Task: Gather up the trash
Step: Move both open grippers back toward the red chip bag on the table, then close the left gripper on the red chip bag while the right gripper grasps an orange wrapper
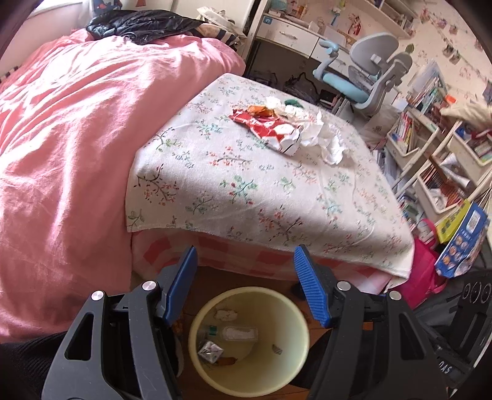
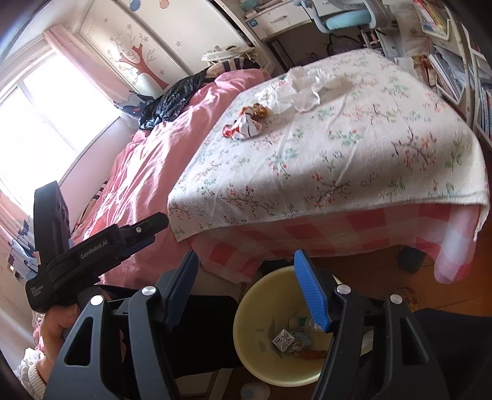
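A pale yellow waste bin [image 1: 196,335] stands on the wood floor at the foot of the bed, holding a plastic bottle [image 1: 236,333] and crumpled scraps. It also shows in the right wrist view [image 2: 246,338]. On the floral cloth [image 1: 261,190] lie a red-and-white wrapper [image 1: 267,129], crumpled white tissues [image 1: 323,135] and an orange scrap [image 1: 261,110]. The wrapper [image 2: 246,126] and tissues [image 2: 301,89] show in the right wrist view too. My left gripper [image 1: 246,286] is open and empty above the bin. My right gripper [image 2: 246,289] is open and empty over the bin; the left gripper [image 2: 150,227] appears beside it.
A pink duvet [image 1: 77,138] covers the bed's left part with a black jacket [image 1: 138,26] at its far end. A grey-blue desk chair [image 1: 363,80] and desk stand beyond. Bookshelves [image 1: 430,147], a blue box [image 1: 464,243] and a pink bag [image 1: 421,274] crowd the right.
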`<action>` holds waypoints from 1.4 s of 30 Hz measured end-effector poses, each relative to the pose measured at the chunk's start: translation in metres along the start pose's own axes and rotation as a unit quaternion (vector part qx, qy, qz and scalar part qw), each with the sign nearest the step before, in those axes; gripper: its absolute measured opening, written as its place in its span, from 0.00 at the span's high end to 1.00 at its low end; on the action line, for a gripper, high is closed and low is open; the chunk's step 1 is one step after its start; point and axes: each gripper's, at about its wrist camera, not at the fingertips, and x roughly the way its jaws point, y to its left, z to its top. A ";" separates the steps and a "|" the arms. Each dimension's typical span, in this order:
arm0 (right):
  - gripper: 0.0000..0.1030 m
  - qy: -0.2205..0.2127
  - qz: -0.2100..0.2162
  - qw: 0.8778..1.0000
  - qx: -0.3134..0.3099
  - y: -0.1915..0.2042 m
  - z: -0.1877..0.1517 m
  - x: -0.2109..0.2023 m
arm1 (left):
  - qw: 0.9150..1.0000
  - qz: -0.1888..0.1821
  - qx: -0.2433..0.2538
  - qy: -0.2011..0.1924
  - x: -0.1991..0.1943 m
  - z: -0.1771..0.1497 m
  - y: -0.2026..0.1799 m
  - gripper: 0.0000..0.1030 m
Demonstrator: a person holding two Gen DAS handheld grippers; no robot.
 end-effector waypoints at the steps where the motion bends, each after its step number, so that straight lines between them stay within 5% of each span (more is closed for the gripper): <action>1: 0.38 -0.003 0.002 1.000 -0.010 0.004 0.004 -0.002 | 1.000 -0.007 -0.006 -0.004 -0.001 0.005 0.001 0.39; 14: 0.36 -0.049 0.003 0.995 -0.087 0.010 0.092 -0.004 | 0.995 -0.054 -0.081 0.028 0.063 0.091 -0.002 0.39; 25: 0.36 -0.041 0.045 0.997 -0.047 0.003 0.090 0.010 | 0.984 -0.047 -0.159 0.062 0.165 0.151 0.005 0.37; 30: 0.36 -0.035 0.045 0.998 -0.039 -0.002 0.095 0.017 | 0.988 -0.035 -0.145 0.048 0.187 0.170 -0.005 0.34; 32: 0.36 -0.032 0.044 0.998 -0.037 -0.002 0.098 0.021 | 0.989 -0.035 -0.129 0.058 0.195 0.174 -0.010 0.52; 33: 0.36 -0.031 0.045 0.998 -0.037 -0.002 0.099 0.022 | 0.990 -0.035 -0.121 0.070 0.198 0.176 -0.011 0.77; 34: 0.36 -0.031 0.046 0.998 -0.037 -0.001 0.102 0.024 | 0.990 -0.039 -0.115 0.078 0.201 0.177 -0.012 0.82; 38: 0.36 -0.031 0.050 0.997 -0.040 0.003 0.111 0.030 | 0.993 -0.034 -0.069 0.090 0.189 0.190 -0.011 0.87; 42: 0.36 -0.024 0.062 0.996 -0.050 0.008 0.127 0.039 | 0.993 0.005 0.068 0.091 0.156 0.204 -0.019 0.88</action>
